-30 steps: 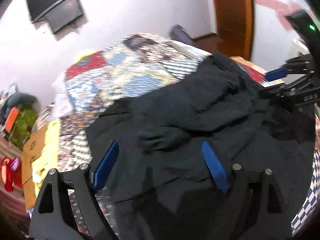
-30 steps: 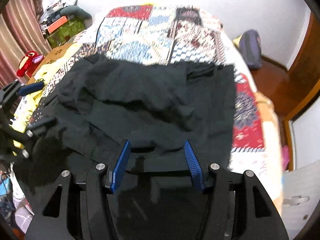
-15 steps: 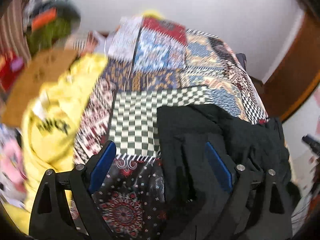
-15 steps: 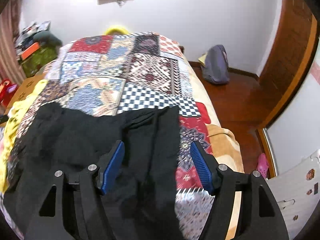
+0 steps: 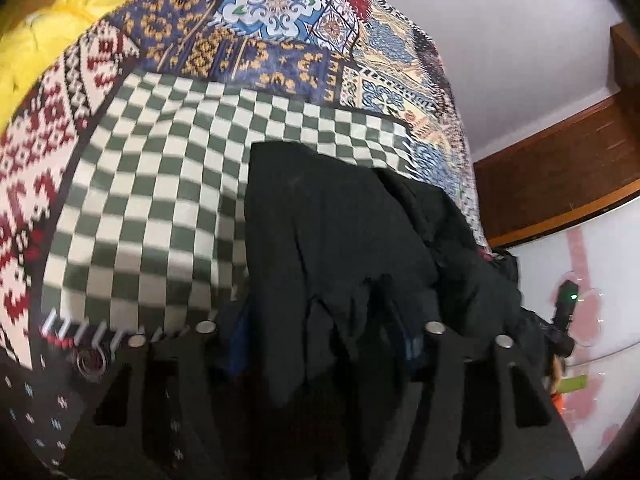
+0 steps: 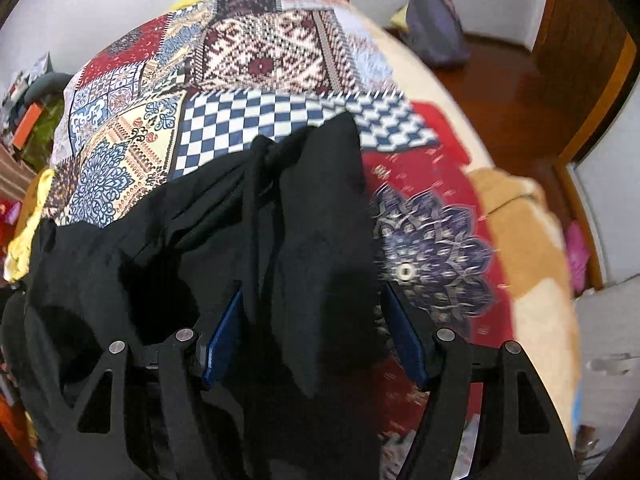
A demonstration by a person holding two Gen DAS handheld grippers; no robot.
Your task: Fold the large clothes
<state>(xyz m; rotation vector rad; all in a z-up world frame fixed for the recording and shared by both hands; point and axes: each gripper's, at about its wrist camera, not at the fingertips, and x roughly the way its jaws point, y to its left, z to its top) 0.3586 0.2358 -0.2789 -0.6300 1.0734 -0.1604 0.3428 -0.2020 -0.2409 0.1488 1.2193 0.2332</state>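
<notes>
A large black garment [image 5: 340,220] lies bunched on a patchwork quilt [image 5: 152,184] covering a bed. In the left wrist view my left gripper [image 5: 324,340] is low over the garment's left edge, jaws wide apart, with cloth draped between the fingers and hiding the blue pads. In the right wrist view the same black garment [image 6: 312,208] shows a drawstring, and its right edge runs down between my right gripper's [image 6: 314,332] spread blue pads [image 6: 224,332]. The right gripper is open with the cloth loose between the fingers.
A yellow garment [image 5: 48,36] lies at the quilt's left edge. A tan blanket [image 6: 532,248] hangs off the right side of the bed. A grey bag [image 6: 436,28] sits on the wooden floor by a brown door [image 6: 580,20]. White walls stand behind the bed.
Both grippers have dropped lower and closer to the garment's near edges. The black cloth now lies between the fingers of each gripper. Jaws stay open.
</notes>
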